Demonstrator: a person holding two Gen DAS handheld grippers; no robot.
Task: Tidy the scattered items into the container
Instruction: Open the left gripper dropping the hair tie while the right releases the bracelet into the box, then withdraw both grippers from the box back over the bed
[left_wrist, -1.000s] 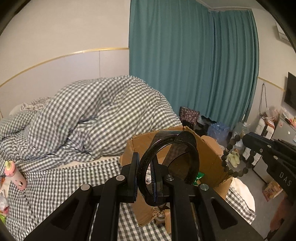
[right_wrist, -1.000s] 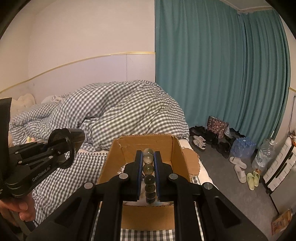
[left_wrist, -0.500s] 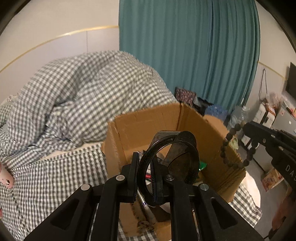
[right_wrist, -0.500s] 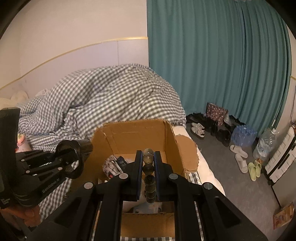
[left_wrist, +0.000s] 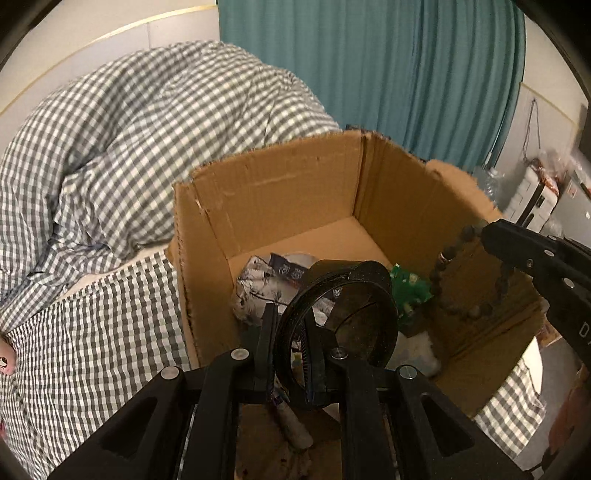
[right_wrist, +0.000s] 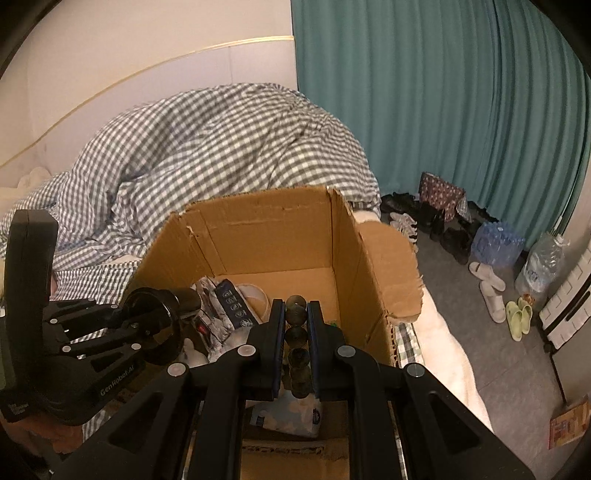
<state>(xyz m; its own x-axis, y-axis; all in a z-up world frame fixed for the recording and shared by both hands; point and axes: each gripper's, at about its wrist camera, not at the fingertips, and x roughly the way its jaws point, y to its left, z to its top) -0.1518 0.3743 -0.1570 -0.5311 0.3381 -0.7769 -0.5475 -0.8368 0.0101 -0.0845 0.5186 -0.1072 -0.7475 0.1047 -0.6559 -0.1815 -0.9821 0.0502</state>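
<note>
Where packets lie, cardboard box (left_wrist: 280, 192)

box (right_wrist: 280, 236) on bed (right_wrist: 447, 354), duvet (right_wrist: 221, 147) behind, shoes (right_wrist: 487, 284) right

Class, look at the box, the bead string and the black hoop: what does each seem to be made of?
Box: corrugated cardboard, matte brown, with torn ragged edges. Bead string: dark round beads, dull sheen, perhaps wood or stone. Black hoop: probably glossy plastic; it reflects light.

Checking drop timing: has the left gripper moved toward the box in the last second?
Yes. The left gripper, shut on the black ring, has moved forward and over the cardboard box, whose interior now fills its view; the ring hangs above the contents.
</note>
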